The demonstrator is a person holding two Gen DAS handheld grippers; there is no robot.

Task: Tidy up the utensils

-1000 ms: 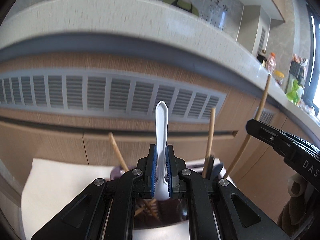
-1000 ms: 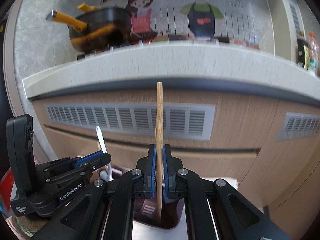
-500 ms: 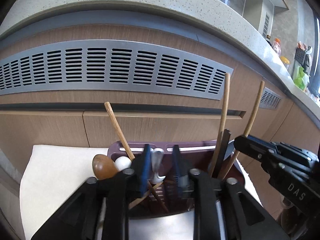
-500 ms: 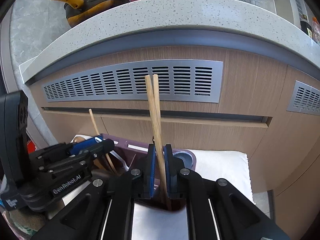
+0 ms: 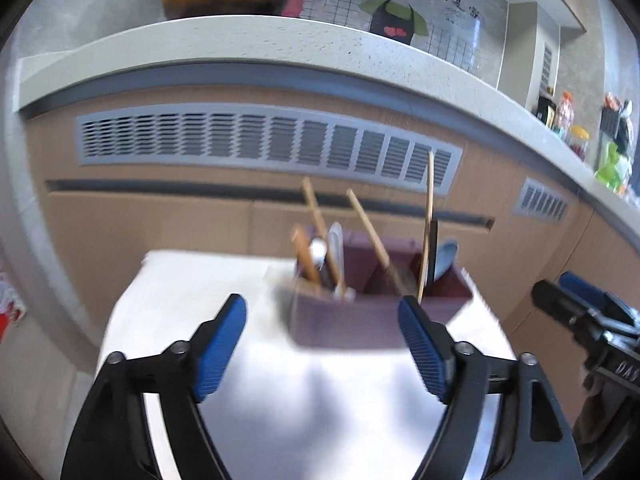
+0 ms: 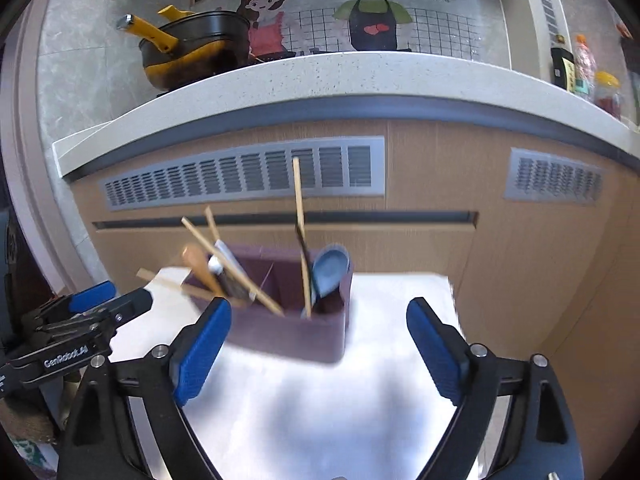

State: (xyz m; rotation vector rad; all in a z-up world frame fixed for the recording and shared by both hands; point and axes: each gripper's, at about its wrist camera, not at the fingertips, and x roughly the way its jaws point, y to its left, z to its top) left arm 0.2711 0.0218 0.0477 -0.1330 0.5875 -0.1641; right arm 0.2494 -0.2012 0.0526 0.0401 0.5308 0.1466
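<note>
A dark purple utensil holder (image 5: 344, 328) (image 6: 296, 336) stands on a white cloth. It holds wooden chopsticks (image 5: 372, 240) (image 6: 298, 216), a wooden spoon (image 5: 304, 256) (image 6: 198, 268), a white spoon (image 5: 337, 240) and a blue spoon (image 5: 444, 258) (image 6: 330, 270). My left gripper (image 5: 322, 350) is open and empty, a little in front of the holder. My right gripper (image 6: 318, 346) is open and empty, also just in front of it. Each gripper shows at the edge of the other's view.
The white cloth (image 5: 192, 292) (image 6: 400, 304) covers a small table before a wooden cabinet front with grey vents (image 5: 264, 140) (image 6: 248, 176). A white counter (image 6: 360, 76) above carries a black and yellow pan (image 6: 192, 52) and bottles (image 6: 576, 64).
My left gripper let go of the white spoon and my right gripper let go of the chopsticks, both into the holder. Both jaws opened wide and both grippers drew back.
</note>
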